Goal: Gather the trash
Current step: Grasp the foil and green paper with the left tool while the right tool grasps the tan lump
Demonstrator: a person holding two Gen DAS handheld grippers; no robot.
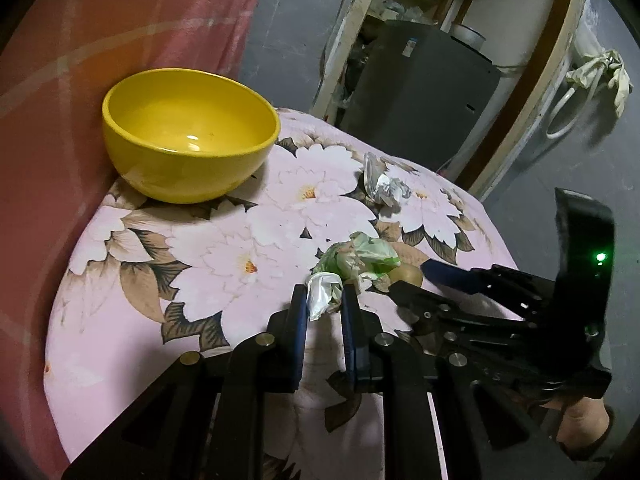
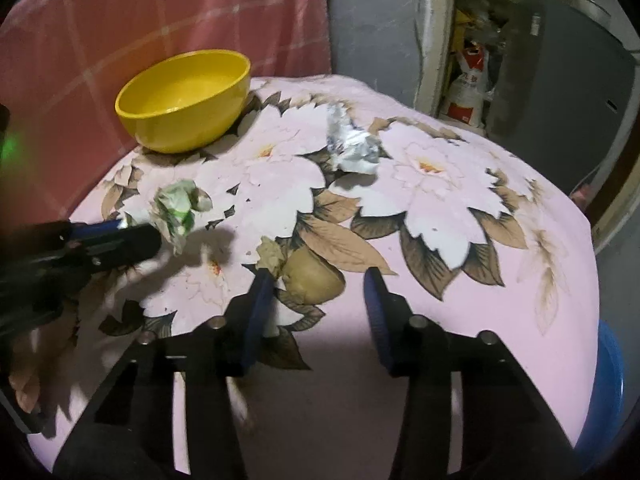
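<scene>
Pretty dim room, heavy fisheye bending at the edges, black corners, soft motion blur, small glare spot inside the yellow bowl (image 1: 188, 136) ahead.

Each hand-held gripper is black, with flat angular linkage arms joined by round brass-coloured pins. The left hand-held gripper (image 1: 325, 300) has dark blue pads (image 1: 299, 332). The right hand-held gripper (image 2: 316, 300) has ribbed blue pads (image 2: 378, 316), small screws, and a green light on its body.

A pink floral cloth (image 2: 500, 280) carries a yellow bowl (image 2: 184, 108), crumpled foil (image 2: 352, 148) and a brown lump (image 2: 316, 280).
</scene>
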